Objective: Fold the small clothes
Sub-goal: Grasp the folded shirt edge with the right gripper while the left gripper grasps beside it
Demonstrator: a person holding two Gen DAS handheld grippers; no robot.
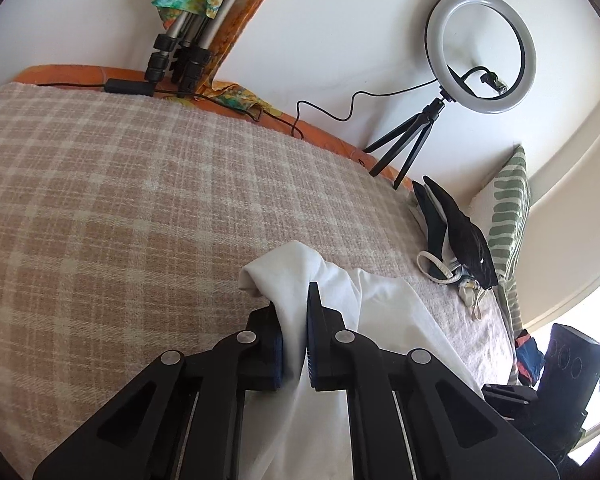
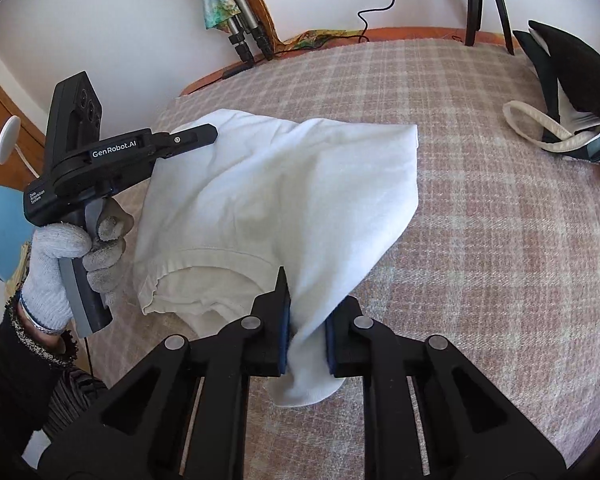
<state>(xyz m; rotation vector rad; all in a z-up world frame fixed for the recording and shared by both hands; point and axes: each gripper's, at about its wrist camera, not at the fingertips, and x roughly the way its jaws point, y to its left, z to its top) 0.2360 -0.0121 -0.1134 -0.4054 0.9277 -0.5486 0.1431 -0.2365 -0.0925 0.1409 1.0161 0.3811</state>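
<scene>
Both grippers are clamping the white garment over the plaid blanket covering the bed. The left gripper is pinching a bunched fold, jaws nearly together with cloth between the pads. The right gripper is closing on another corner, its jaws a little wider on a thicker bunch that is hanging out below them. The garment is sagging between the two grips, its far part draping onto the blanket nearer the left edge than the right.

Risk, as judged: the right pinch is sitting close to the fabric edge, so tension between the hands could be pulling it free; the bunched cloth may be folding crooked.

Legible on the left gripper's body: "GenRobot.AI"; a smaller label, probably "Data Acquisition System".
</scene>
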